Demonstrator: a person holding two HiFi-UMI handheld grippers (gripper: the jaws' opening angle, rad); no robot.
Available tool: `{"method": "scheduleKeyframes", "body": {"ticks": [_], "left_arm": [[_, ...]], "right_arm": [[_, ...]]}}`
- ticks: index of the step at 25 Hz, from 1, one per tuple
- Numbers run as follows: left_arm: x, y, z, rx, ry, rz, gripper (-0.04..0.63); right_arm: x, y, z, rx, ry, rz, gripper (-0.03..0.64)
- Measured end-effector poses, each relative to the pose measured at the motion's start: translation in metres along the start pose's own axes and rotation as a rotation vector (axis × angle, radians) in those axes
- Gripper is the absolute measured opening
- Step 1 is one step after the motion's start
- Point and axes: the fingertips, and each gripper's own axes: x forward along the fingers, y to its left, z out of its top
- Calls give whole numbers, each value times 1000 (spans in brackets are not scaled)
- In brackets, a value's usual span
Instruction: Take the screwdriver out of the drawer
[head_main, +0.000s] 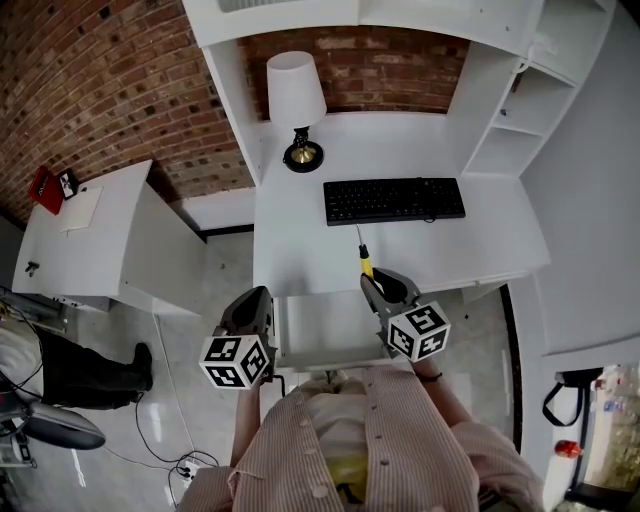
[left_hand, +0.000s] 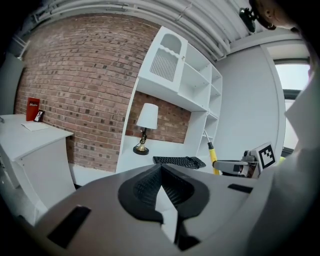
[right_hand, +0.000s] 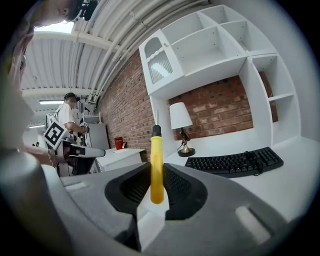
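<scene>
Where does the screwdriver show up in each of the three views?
Head view: screwdriver at centre, just below the keyboard, held by the right gripper.
Left gripper view: right of centre, upright, yellow handle.
Right gripper view: dead centre, upright between the fingers.
Shared landmark: the black keyboard.

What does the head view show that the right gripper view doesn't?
Only the head view shows the open drawer under the desk and the wearer's striped shirt. Only the right gripper view shows the ceiling, a person standing in the background, and, close up, the right gripper closed on the yellow handle of the screwdriver. Both show the screwdriver in that gripper, the keyboard, the lamp and the brick wall.
</scene>
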Motion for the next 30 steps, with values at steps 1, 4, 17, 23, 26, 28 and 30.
{"method": "scheduleKeyframes", "body": {"ticks": [1,4,17,23,26,28,30], "left_arm": [[0,0,3,4,-7,1,0],[1,0,14,18,-29,3,0],[-8,0,50,66,-118,27,0],[-15,8,55,64,-142,49,0],[-16,11,56,65,-142,55,0],[-16,13,55,64,-139,57,0],[-16,14,54,63,-136,57,0]], "right_arm": [[-1,-2,5,4,-14,-8,78],[-5,-7,17,9,-50,-30,78],[-24,-29,51,34,-162,-113,78],[-27,-33,53,45,-176,-133,78],[-26,-35,52,55,-174,-139,78],[-26,-35,52,58,-174,-140,78],[-25,-34,51,54,-173,-142,78]]}}
